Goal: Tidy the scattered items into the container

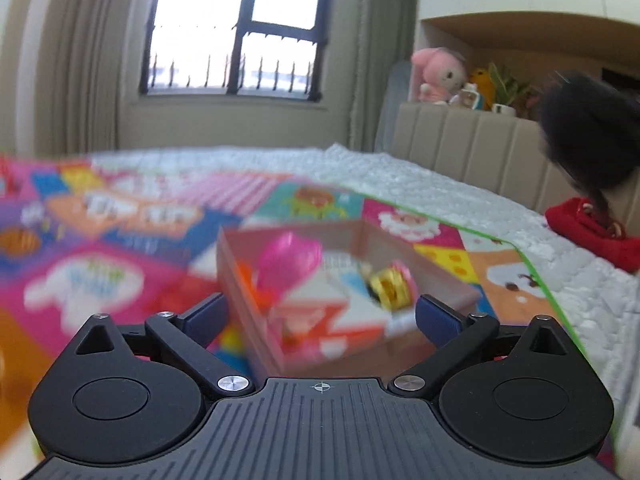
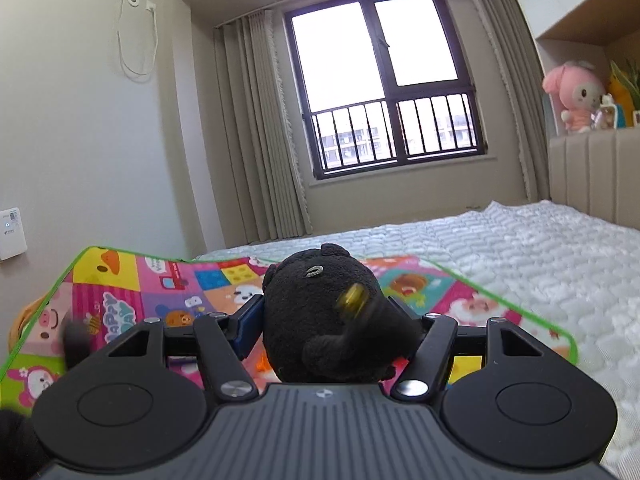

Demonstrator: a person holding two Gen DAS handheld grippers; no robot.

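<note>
- While my left gripper (image 1: 322, 316) hovers with its blue-padded fingers spread wide, nothing sits between them; the container, a shallow brown box (image 1: 448, 276), lies just ahead of and partly below the fingertips.
- That box rests on the colourful play mat (image 1: 120, 248), which covers part of the white quilted bed (image 1: 420, 176).
- Inside the box I can make out a pink toy (image 1: 288, 256), a gold-and-black toy (image 1: 390, 286) and something orange (image 1: 246, 276) against the near-left wall; heavy blur keeps me from naming them more closely.
- My right gripper (image 2: 328, 316) is pinching a black plush toy (image 2: 316, 312), the pads pressed into its left and right sides.
- The plush is lifted above the mat (image 2: 120, 280), with a small blurred gold piece (image 2: 352, 294) on its front.
- From the left wrist view, the same black plush (image 1: 588, 136) shows at the right edge, up in the air and well apart from the box.
- A red fabric item (image 1: 592, 232) lies on the quilt near the padded headboard (image 1: 460, 140), off the mat.
- Behind the headboard, a pink plush rabbit (image 2: 576, 92) sits on the ledge; a barred window (image 2: 384, 80) with beige curtains faces me.
</note>
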